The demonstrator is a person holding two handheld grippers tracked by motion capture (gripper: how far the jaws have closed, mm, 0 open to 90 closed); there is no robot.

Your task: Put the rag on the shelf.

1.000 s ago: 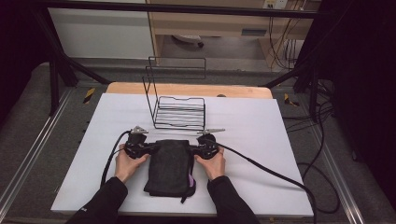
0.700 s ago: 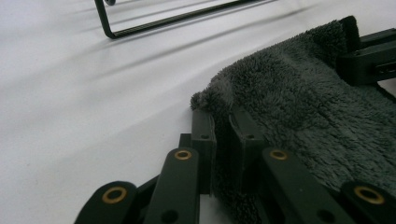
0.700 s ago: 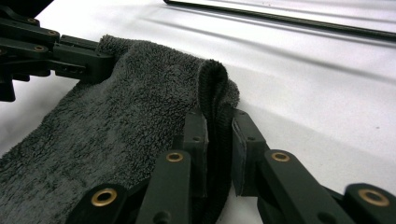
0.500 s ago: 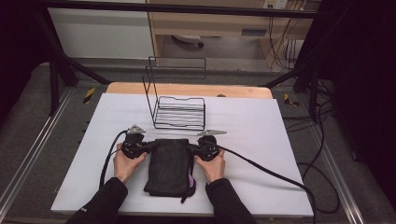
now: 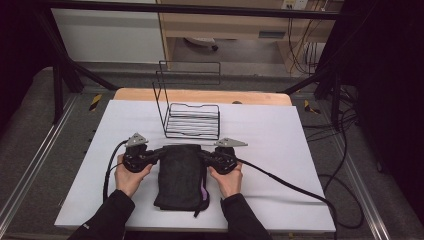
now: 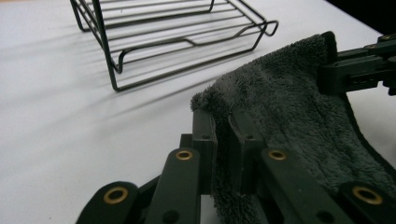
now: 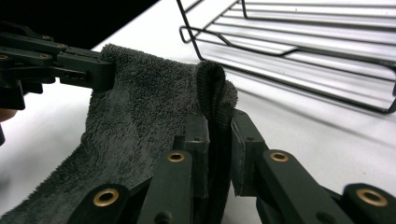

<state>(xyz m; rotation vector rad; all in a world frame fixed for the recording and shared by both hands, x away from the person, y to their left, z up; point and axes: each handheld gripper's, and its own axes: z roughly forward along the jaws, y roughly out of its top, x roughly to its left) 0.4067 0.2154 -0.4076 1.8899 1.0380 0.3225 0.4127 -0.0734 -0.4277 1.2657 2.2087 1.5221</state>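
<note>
A dark grey folded towel [image 5: 180, 177] lies on the white table between the person's hands. My left gripper [image 5: 160, 153] is shut on its far left corner, and in the left gripper view the jaws [image 6: 223, 126] pinch the fluffy cloth [image 6: 289, 107]. My right gripper [image 5: 202, 154] is shut on the far right corner, and the right gripper view shows the towel's hemmed edge [image 7: 212, 88] clamped between the pads. Each gripper view also catches the other gripper on the opposite corner: the right one [image 6: 327, 77] and the left one [image 7: 105, 74]. The held far edge hangs slightly above the table.
A black wire rack [image 5: 192, 120] with a tall back frame stands just beyond the towel, close to both grippers [image 6: 177, 37] [image 7: 303, 51]. Cables trail from each gripper across the white table [image 5: 300, 135]. A wooden strip [image 5: 200, 95] runs along the far edge.
Both hands have risen a little, lifting the towel's far corners slightly off the table. The rest of the towel and the rack have not moved.
</note>
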